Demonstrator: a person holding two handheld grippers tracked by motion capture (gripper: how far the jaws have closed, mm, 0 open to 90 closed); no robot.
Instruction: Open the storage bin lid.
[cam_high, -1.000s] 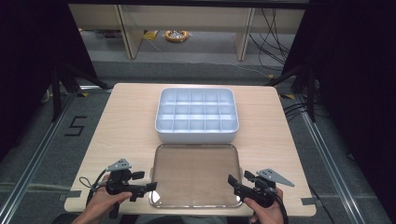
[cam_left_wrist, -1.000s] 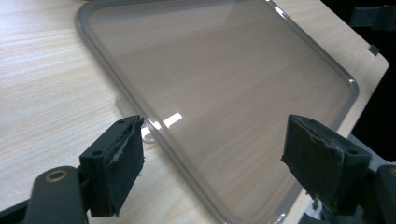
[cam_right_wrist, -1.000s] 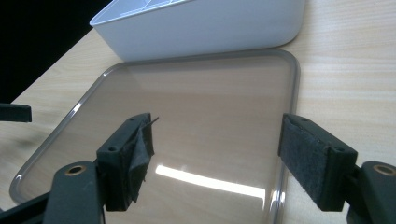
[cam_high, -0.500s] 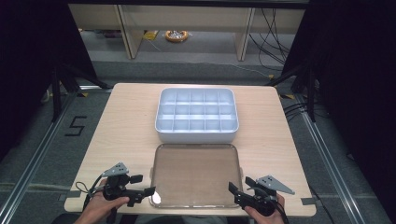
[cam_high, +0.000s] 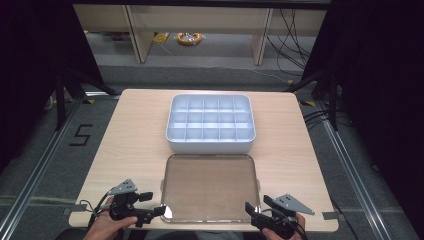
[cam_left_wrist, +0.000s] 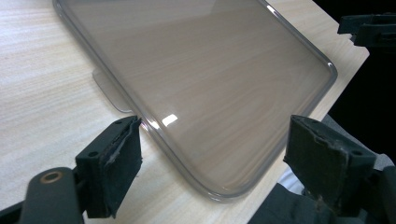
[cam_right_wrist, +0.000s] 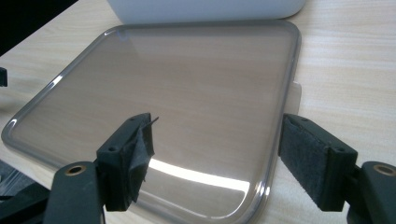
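Between my wide-open left gripper (cam_high: 161, 212) and right gripper (cam_high: 248, 214) lies the clear lid (cam_high: 210, 187); I'd grip both near corners evenly.

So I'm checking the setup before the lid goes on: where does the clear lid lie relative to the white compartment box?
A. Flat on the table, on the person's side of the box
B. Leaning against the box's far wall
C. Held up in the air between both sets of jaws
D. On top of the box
A: the clear lid lies flat on the table, nearer the person than the white compartment box.
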